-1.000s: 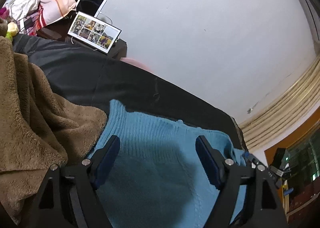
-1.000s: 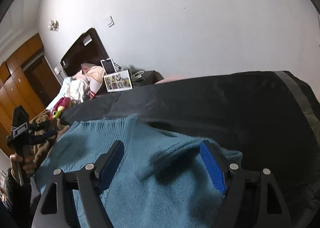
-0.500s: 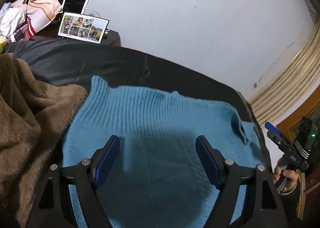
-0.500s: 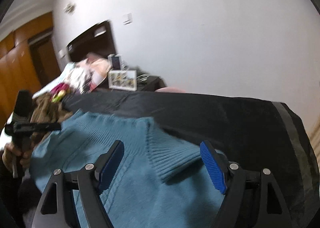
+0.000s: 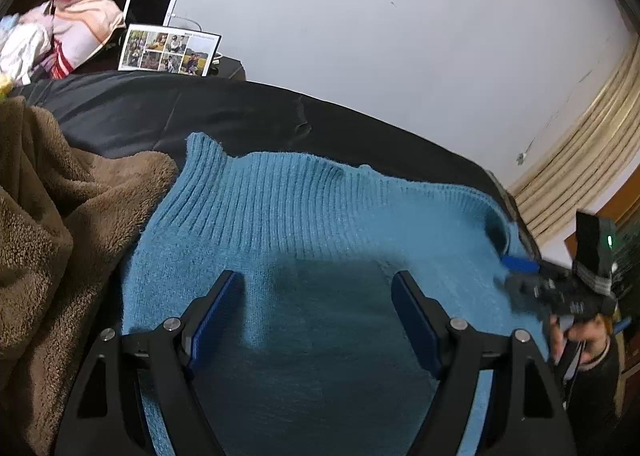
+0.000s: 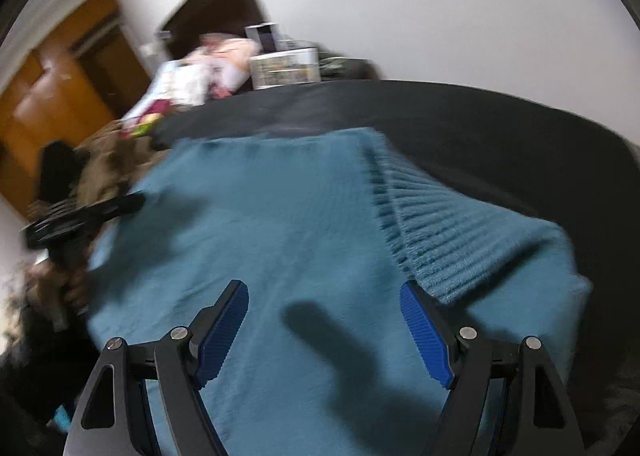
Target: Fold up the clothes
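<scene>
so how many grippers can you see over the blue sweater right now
2. The left gripper is over the blue sweater toward the brown blanket; the right gripper is near the ribbed hem. Both are open.

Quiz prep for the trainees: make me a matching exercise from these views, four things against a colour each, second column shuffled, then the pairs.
Things:
1. sweater
2. blanket
3. bed cover
4. wardrobe

Colours:
A. black
B. orange-brown wood
C. blue
D. fuzzy brown

Pairs: 1-C, 2-D, 3-A, 4-B
</scene>
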A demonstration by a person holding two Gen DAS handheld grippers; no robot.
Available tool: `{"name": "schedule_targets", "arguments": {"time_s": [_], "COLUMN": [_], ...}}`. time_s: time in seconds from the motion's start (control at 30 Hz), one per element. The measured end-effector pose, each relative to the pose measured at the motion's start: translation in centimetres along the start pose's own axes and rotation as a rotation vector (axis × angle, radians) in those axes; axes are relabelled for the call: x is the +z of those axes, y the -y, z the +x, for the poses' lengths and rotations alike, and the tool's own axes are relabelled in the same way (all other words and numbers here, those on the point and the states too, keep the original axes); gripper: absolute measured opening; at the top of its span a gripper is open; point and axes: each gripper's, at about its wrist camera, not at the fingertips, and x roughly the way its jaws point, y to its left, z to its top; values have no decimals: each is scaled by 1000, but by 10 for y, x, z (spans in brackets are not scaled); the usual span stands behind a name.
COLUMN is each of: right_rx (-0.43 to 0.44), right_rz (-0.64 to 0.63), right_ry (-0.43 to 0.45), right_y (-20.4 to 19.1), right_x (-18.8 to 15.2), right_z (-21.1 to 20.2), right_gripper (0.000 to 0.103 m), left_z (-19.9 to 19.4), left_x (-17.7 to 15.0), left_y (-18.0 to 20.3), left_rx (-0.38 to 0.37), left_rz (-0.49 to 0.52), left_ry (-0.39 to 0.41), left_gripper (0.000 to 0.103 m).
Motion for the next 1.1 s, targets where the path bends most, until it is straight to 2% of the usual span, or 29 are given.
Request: {"name": "schedule_targets", "arguments": {"time_s": [0.13,0.27,0.43,0.5,0.7,0.9,1.1], "right_rx": [-171,-253,-253,-240,-284,-294,-296], "right_rz": [28,62,52,22,-59,-52,-32], "right_ry": [72,126,161,128,-17,4,29], "right_y": [12,22,17,12,5,6,6], "right_x": [13,21,25,27,12,8,-1], "right_z": [-2,-11,-17,-10,28,31,26], "right_gripper": [80,80,80,80,82,89,90], "left_z": [2,5,7,9,15,23,25], "left_x": [-3,-6,-7,-8,-14,-17,-19], "left_y": [5,9,12,13,24,31,35], "left_rx": [29,54,56,68,133,193,224], "left_rz": [47,90,107,122,196,250,263], "left_ry": [4,8,10,9,0,-16,-17], "left_gripper": [83,87,90,91,94,100,101]}}
